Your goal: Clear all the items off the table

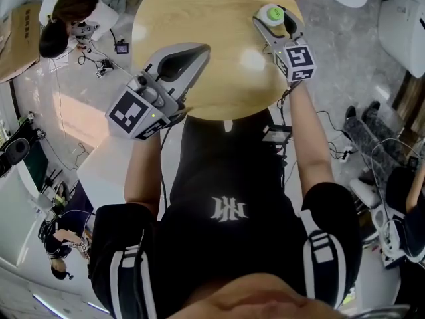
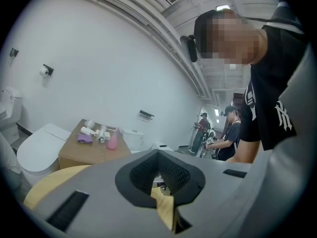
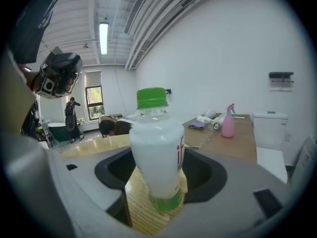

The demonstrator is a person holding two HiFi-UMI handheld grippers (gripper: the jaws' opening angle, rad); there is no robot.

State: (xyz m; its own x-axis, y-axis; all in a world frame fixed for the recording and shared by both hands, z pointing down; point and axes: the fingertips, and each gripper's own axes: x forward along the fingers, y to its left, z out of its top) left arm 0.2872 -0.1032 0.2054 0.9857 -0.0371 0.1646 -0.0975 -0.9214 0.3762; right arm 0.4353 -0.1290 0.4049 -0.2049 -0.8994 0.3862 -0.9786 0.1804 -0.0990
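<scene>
In the head view, the round wooden table (image 1: 199, 12) holds one item, a white bottle with a green cap (image 1: 271, 13), standing at its far right edge. The rest of the top is bare, so the clearing looks nearly done, with this bottle the last thing to lift away. The right gripper (image 1: 275, 20) reaches around it, while the left gripper (image 1: 198, 50) hangs over the near left part of the table; that makes two grippers, one bottle and one table. In the left gripper view, the left gripper (image 2: 159, 155) has its jaws drawn together at the tips with nothing between them, and only a sliver of the table (image 2: 54, 182) shows below. In the right gripper view, the bottle (image 3: 156, 148) stands upright on the table (image 3: 91, 146) between the jaws of the right gripper (image 3: 158, 157). The jaws stand fairly wide, with a dark gap on either side of the bottle, so it seems bracketed but not yet gripped. A pink spray bottle (image 3: 228, 125) sits on a separate brown surface far to the right.
</scene>
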